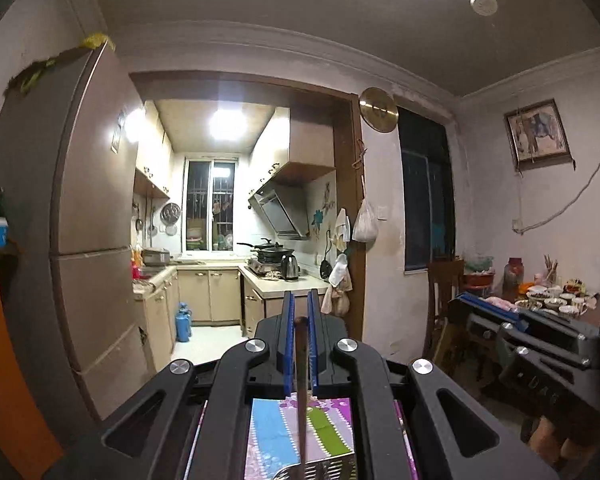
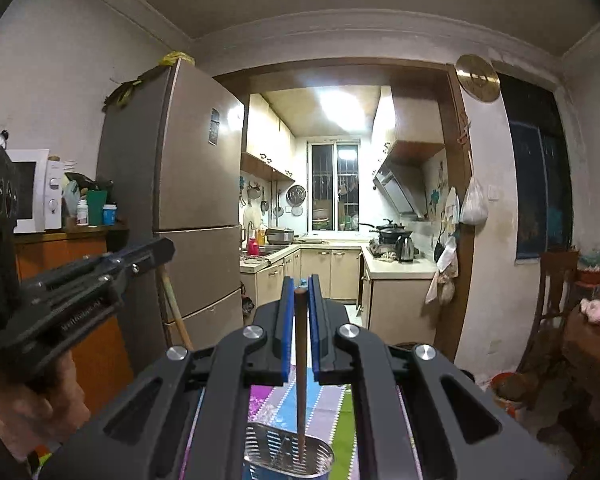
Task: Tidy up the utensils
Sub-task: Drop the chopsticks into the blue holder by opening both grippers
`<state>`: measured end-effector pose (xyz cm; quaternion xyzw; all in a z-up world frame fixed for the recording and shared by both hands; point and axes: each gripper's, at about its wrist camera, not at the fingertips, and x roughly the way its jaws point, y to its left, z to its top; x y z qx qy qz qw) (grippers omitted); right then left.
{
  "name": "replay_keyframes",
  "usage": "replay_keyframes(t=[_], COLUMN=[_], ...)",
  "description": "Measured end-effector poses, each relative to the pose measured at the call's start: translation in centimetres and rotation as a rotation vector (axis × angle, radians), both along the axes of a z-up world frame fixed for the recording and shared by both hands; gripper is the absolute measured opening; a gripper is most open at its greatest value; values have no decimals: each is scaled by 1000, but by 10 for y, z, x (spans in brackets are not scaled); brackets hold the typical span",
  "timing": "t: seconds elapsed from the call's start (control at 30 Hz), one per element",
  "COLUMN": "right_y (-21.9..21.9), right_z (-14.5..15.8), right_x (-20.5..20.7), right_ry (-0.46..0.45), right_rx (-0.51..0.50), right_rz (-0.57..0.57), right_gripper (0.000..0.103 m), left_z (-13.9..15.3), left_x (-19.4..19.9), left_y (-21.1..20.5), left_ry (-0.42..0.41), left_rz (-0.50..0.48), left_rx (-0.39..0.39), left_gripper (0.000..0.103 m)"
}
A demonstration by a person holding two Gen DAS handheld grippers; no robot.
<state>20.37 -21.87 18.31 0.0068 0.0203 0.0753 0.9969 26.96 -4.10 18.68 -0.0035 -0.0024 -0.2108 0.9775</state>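
My left gripper (image 1: 299,304) is shut on a brown wooden chopstick (image 1: 301,380) that hangs straight down between the blue pads. Its tip is just above the rim of a perforated steel utensil holder (image 1: 324,468) at the bottom edge. My right gripper (image 2: 301,286) is shut on another brown chopstick (image 2: 300,360). Its lower end reaches into the steel utensil holder (image 2: 288,454), which stands on a striped colourful cloth (image 2: 332,404). The left gripper also shows in the right wrist view (image 2: 80,280), and the right gripper in the left wrist view (image 1: 532,332).
Ahead lies a kitchen doorway with counters (image 1: 276,284). A tall fridge (image 2: 196,200) stands at the left. A table with bowls and jars (image 1: 552,300) and a wooden chair (image 1: 444,300) stand at the right. A microwave (image 2: 36,192) sits on an orange cabinet.
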Motion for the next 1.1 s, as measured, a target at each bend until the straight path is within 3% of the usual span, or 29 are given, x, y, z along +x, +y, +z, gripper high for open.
replay_keyframes(t=[0.17,0.4,0.63,0.73,0.77,0.93,1.1], right_y=[3,12,25,24,23,16,-9], right_z=[-34,-74,-94,-91,-89,-77,-57], right_x=[26,46,47,44,43,19,-26], right_ry=[50,123,171,176,175,141,84], right_rx=[18,9,-25,-28,-24,-22,15], right_rz=[-11,-31,-38,-43,-46,-51,-50], right_gripper=[6,6,6,24,26,26,26], left_z=[-34,-95,-121,-126,-127,-116,-82], left_x=[27,51,52,49,48,35,4], left_y=[-5,-7,-5,1,3,21,59], left_ry=[36,113,160,175,177,152,105], left_rz=[3,30,36,39,41,72,110], left_rx=[-7,54,75,67,68,52,-31], left_gripper=[7,7,7,8,8,8,8])
